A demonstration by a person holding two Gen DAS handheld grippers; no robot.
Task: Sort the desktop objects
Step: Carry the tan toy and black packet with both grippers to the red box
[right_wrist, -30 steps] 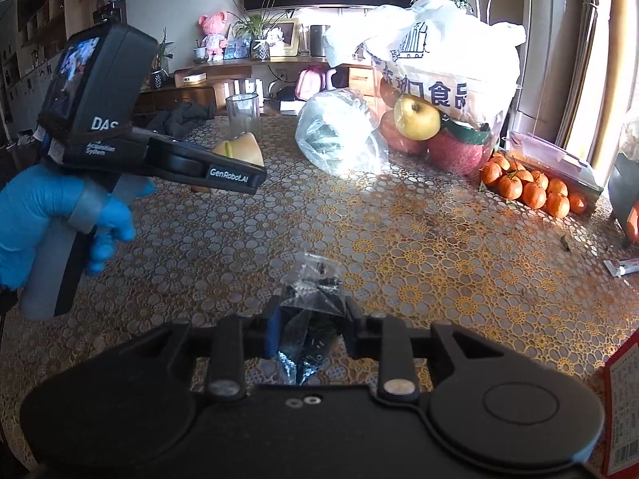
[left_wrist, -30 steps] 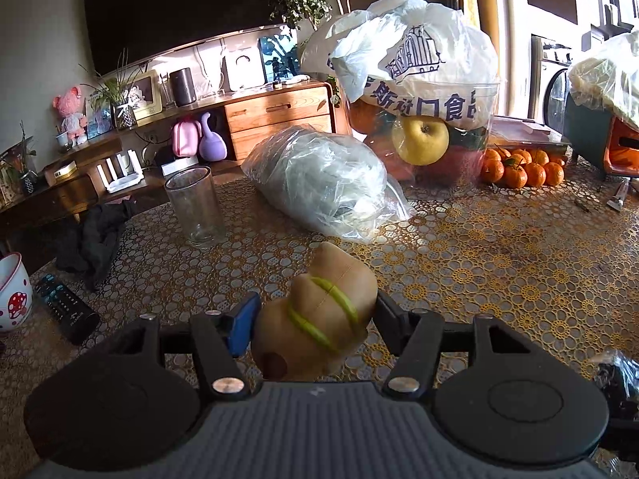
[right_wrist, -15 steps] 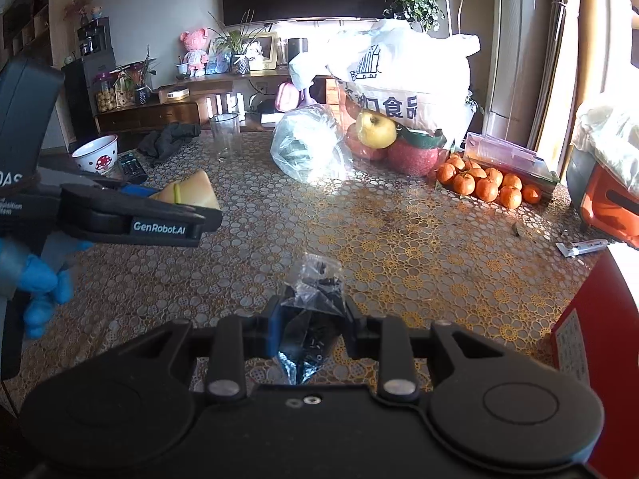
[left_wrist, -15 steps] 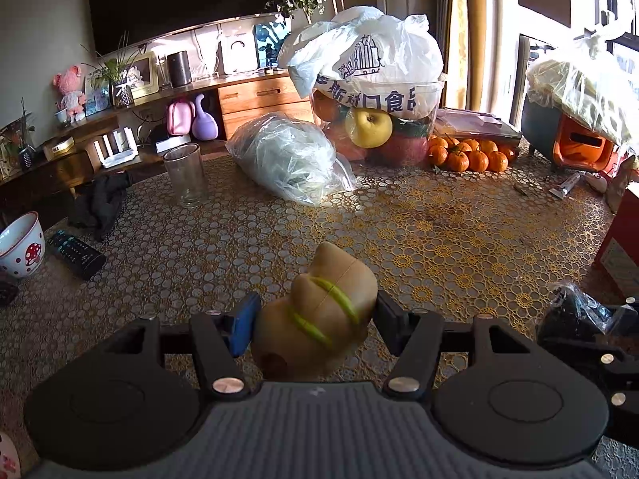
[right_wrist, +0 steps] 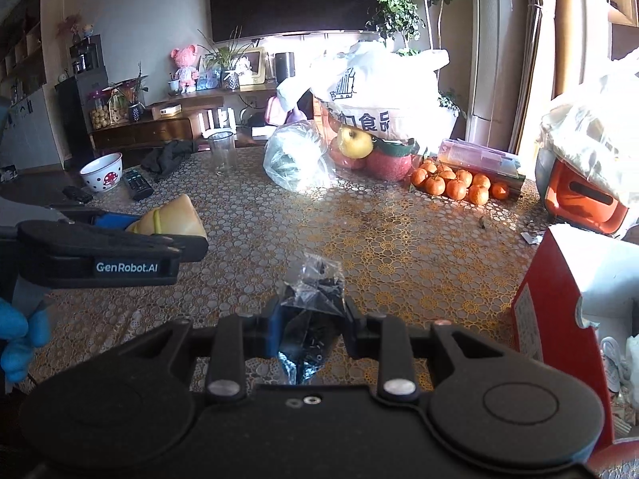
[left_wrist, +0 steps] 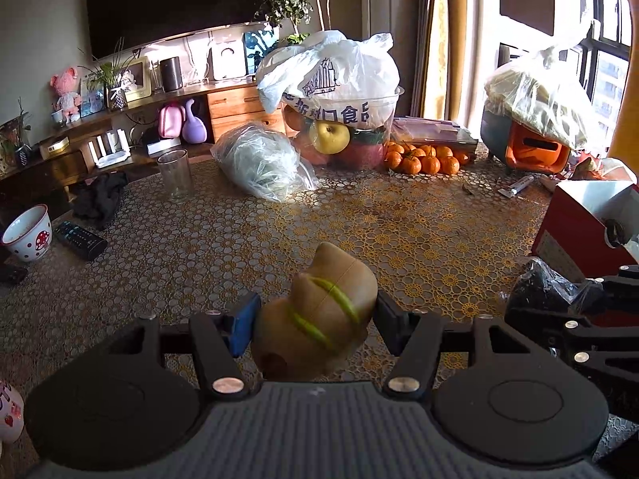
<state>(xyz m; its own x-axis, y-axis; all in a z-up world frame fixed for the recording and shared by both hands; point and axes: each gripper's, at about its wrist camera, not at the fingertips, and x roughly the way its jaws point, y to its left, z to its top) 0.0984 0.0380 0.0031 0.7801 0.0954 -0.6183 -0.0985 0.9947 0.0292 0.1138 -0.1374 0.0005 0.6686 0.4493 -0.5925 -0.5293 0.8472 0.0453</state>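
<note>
My left jaws (left_wrist: 315,325) grip a tan gourd-shaped toy (left_wrist: 319,315); my right jaws (right_wrist: 309,329) pinch a small plastic bag (right_wrist: 313,299). Both hang above the bench (left_wrist: 399,231), mid-carry. Next I judge each needs its drop place, perhaps the red box (right_wrist: 559,299).

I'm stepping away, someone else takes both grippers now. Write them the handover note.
Left gripper: jaws shut on a tan wooden toy with green bands, held above the table.
Right gripper: jaws shut on a small clear bag of dark small parts, also off the table.
Open red box stands close at the right; whether it is the target, I cannot tell.
Done: both items picked up.
Left: neither is set down yet. Remote control, drinking glass and a small tube remain on the table.
</note>
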